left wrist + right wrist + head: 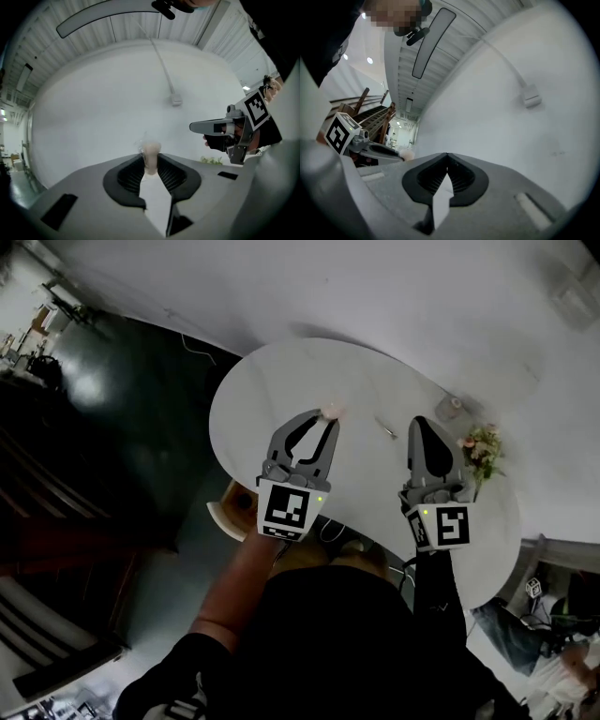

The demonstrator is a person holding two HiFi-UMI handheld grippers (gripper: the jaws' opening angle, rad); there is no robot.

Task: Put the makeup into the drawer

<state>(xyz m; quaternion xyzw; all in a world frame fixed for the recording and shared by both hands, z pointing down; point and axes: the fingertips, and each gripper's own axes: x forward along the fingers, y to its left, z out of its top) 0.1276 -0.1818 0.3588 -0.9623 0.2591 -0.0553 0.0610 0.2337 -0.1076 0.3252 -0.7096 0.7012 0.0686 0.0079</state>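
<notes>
My left gripper is shut on a small pale pink makeup item and holds it above the white table. In the left gripper view the item sticks up between the ribbed pads, against a white wall. My right gripper hovers beside it to the right, its jaws shut with nothing between them; the right gripper view shows the closed tips. A wooden drawer stands open below the table's near left edge, partly hidden by my left gripper.
A small bunch of flowers stands at the table's right side. Close by are a small jar and a thin small item. Dark floor and stairs lie to the left. The person's torso fills the bottom of the head view.
</notes>
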